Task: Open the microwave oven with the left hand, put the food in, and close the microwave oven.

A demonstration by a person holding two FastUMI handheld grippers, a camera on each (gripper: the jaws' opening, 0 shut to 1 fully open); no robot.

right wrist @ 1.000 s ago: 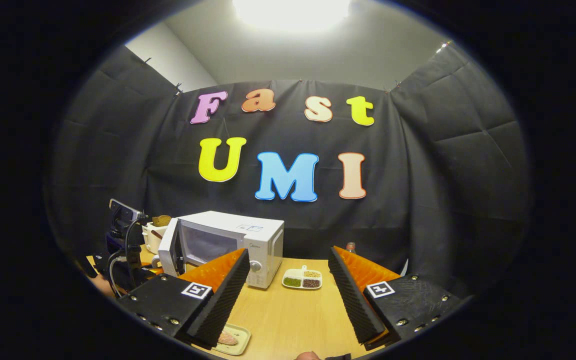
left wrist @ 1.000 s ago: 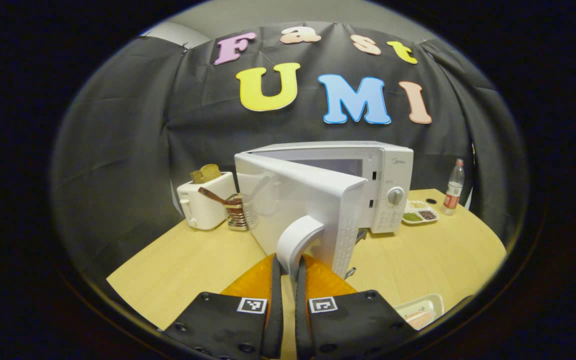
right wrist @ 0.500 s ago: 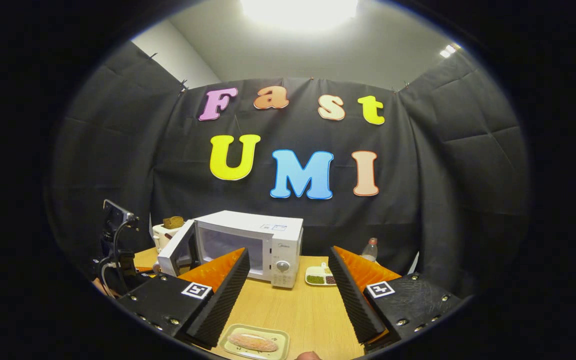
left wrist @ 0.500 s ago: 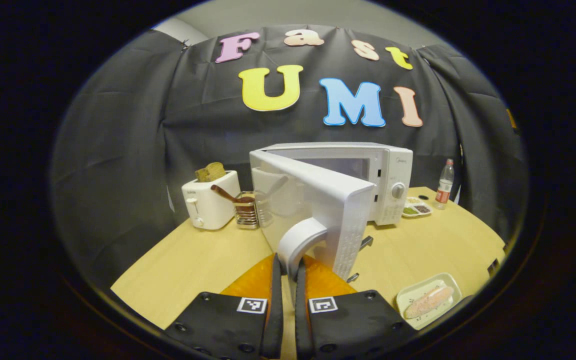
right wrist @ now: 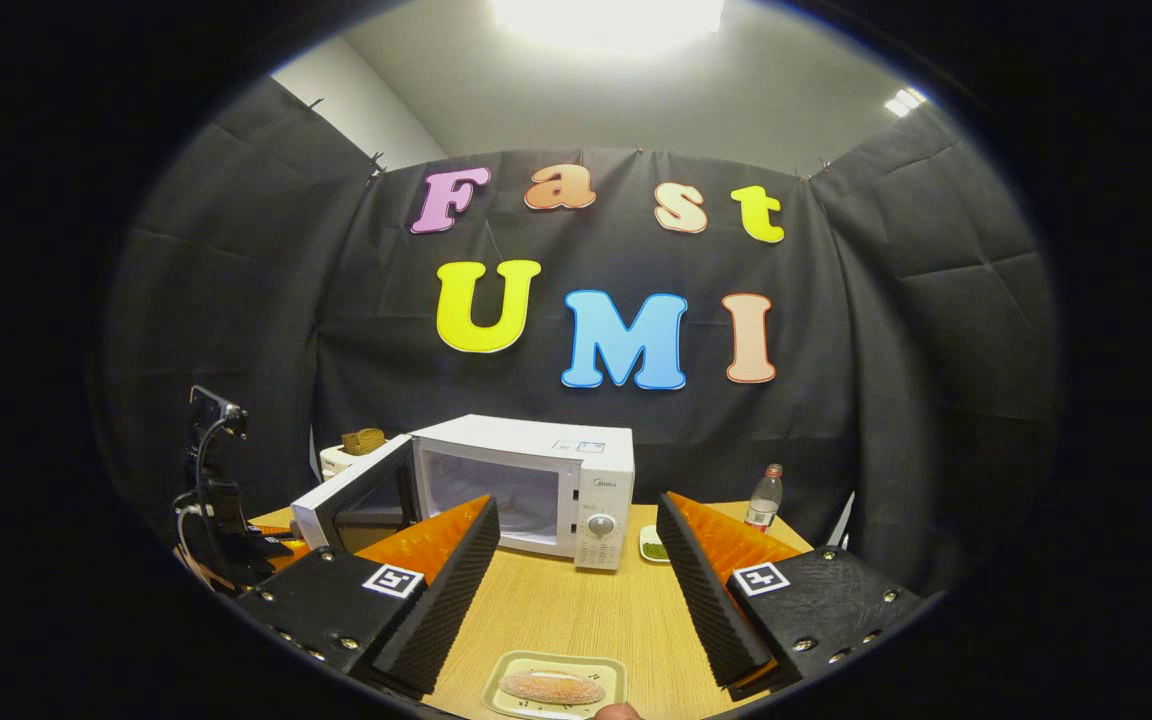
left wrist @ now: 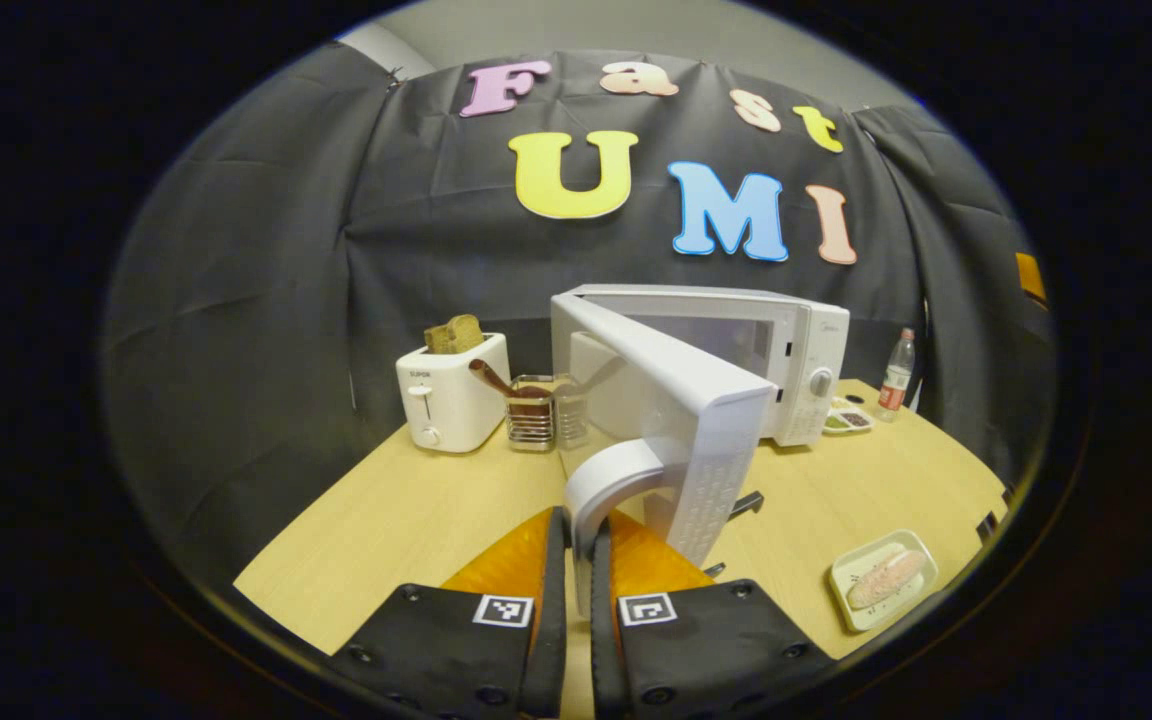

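We clamp the left tongs (left wrist: 576,535) on the microwave (left wrist: 726,350) door handle (left wrist: 608,478) to swing it wide, right tongs (right wrist: 576,570) spread over the food tray (right wrist: 556,688) on the table (right wrist: 586,610), ready to grab.

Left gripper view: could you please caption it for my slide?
Left hand-held gripper shut on microwave door handle, door swung open.
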